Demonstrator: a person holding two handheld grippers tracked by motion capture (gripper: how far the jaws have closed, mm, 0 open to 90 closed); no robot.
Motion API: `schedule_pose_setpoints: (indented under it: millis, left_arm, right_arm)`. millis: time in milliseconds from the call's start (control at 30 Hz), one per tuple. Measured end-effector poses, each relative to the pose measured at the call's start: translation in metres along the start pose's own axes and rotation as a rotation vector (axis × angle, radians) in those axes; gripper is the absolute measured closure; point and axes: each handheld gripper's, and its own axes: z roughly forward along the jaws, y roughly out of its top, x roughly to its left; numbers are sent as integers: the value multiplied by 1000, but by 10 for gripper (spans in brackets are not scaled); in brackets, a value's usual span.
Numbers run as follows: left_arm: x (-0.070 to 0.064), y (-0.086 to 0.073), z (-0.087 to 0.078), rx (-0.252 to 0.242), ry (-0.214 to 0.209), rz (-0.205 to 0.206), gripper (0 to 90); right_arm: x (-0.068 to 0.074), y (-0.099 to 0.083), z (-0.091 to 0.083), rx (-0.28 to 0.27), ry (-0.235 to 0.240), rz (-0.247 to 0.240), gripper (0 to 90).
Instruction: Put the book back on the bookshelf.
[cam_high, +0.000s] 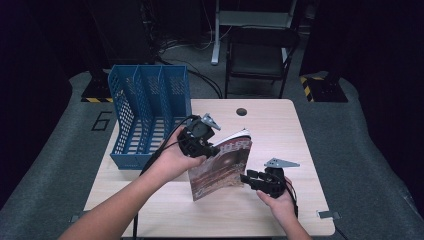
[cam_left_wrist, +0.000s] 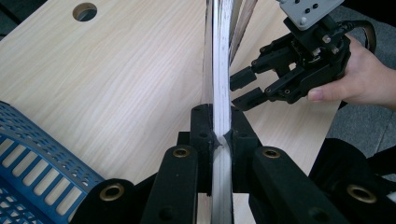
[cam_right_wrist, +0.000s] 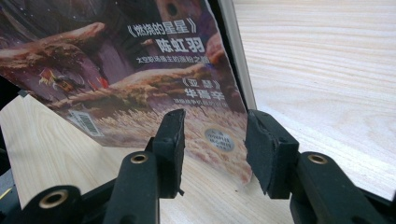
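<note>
Book (cam_high: 221, 167) stood upright on wooden table (cam_high: 280, 125), just right of blue file rack (cam_high: 150, 112), prob. held vertical so it can slide into one of rack's slots. Left gripper (cam_high: 212, 149), between rack and book, clamped on book's top edge nr the rack-side corner; in left gripper view jaws pinch the white page block (cam_left_wrist: 222, 116) from both sides, keeping it from toppling. Right gripper (cam_high: 248, 177), on book's far side from rack, jaws parted w/ a moderate gap, holding nothing, aimed at cover's lower edge, likely to steady or take over. Cover art brown/purple; Chinese title reads 燃烧的星星, author 陈虹羽, barcode (cam_right_wrist: 84, 122) and round sticker (cam_right_wrist: 219, 139) too small to read. "6" marked on floor left of rack.
</note>
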Motion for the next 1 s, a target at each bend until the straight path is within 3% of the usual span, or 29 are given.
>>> schedule_pose_setpoints:
  millis: [300, 1000]
  left_arm:
    - [5, 2, -2, 5, 3, 1, 839]
    - [16, 7, -22, -11, 30, -11, 839]
  right_arm:
    - [-2, 0, -1, -3, -3, 0, 564]
    - [-4, -1, -1, 0, -11, 2, 559]
